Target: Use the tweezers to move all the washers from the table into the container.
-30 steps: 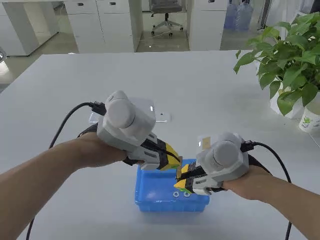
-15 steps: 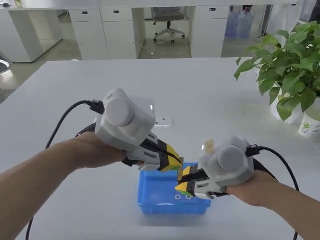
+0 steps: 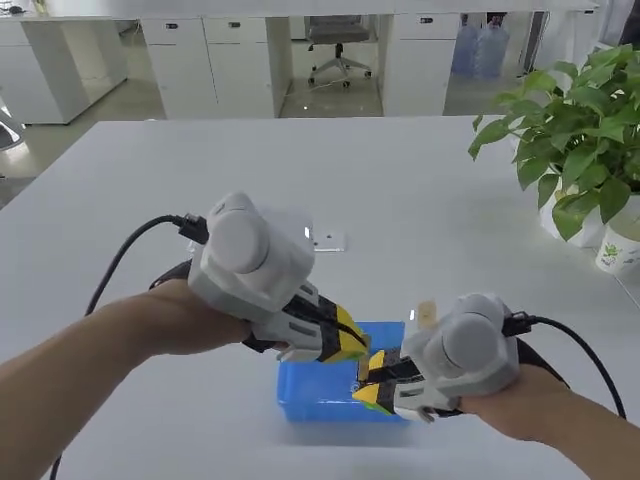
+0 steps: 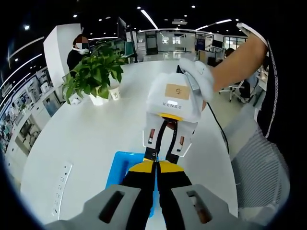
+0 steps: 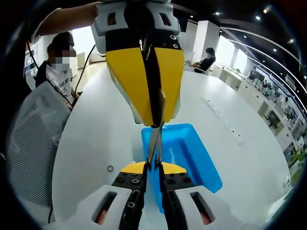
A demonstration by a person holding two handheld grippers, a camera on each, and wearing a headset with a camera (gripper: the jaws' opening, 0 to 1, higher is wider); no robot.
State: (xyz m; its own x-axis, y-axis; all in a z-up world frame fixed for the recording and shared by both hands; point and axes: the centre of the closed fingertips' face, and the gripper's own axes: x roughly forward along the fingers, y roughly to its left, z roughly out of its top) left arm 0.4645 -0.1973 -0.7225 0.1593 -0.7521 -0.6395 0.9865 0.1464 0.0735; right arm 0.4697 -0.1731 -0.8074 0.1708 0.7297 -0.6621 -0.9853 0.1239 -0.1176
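Over the blue container (image 3: 310, 385) my two grippers meet tip to tip. The left gripper (image 3: 355, 345) reaches in from the left, its yellow-tipped jaws shut. The right gripper (image 3: 368, 382) comes from the right, also shut. Thin metal tweezers (image 5: 154, 136) run from the left gripper's jaws down into the right gripper (image 5: 152, 167), so both seem to be pinching them. One small washer (image 5: 111, 168) lies on the white table beside the container (image 5: 192, 153). In the left gripper view, the left gripper (image 4: 157, 165) touches the other gripper's jaws above the container (image 4: 120, 167).
A leafy plant in a white pot (image 3: 580, 120) stands at the table's right edge. A flush socket plate (image 3: 325, 241) sits mid-table beyond the grippers. Black cables trail from both grippers. A seated person (image 5: 57, 67) is beyond the table.
The head camera has shifted. Both grippers sit a little lower over the container and now cover the washers that showed inside it.
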